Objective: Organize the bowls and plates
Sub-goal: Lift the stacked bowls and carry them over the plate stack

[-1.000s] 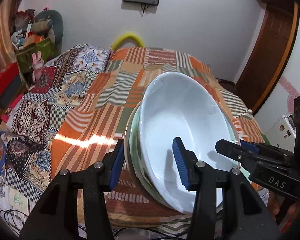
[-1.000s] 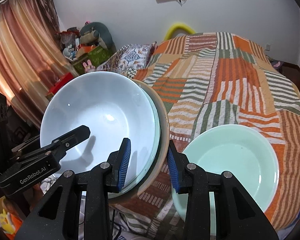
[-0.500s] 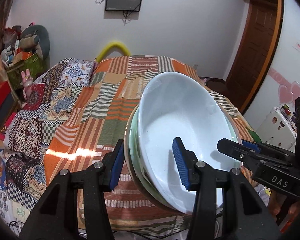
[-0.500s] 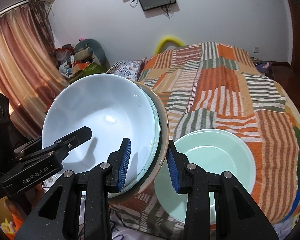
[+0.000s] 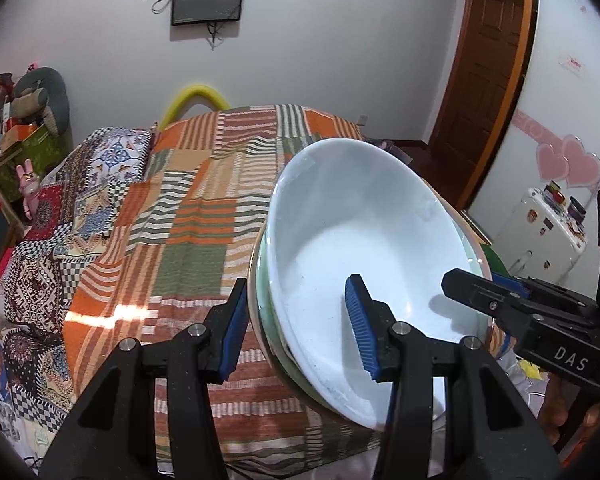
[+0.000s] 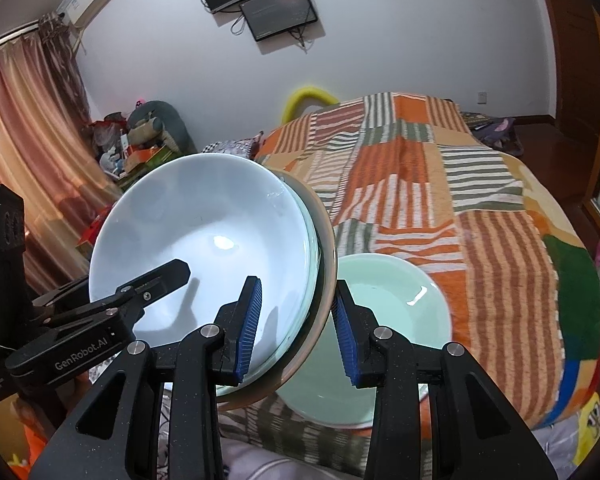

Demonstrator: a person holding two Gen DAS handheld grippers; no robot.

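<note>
stack of nested bowls (image 5: 352,264): glazed ceramic, rigid, slick, breakable, likely heavy; carried tilted above patchwork bed (image 5: 188,216) | left claw (image 5: 296,332) and right claw (image 6: 296,320) each clamped across opposite rims, best hold | mint-green bowl (image 6: 384,320) lies on bed, smooth, round, shallow

The stack of bowls (image 5: 364,240) has apparently been lifted slightly, shifting sideways.

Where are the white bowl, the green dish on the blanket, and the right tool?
white bowl (image 6: 204,240), right wrist view, inner bottom.
green dish (image 6: 396,300), right wrist view, inner surface.
right tool (image 6: 296,324), right wrist view, midway between its fingertips, at the stack's rim.
</note>
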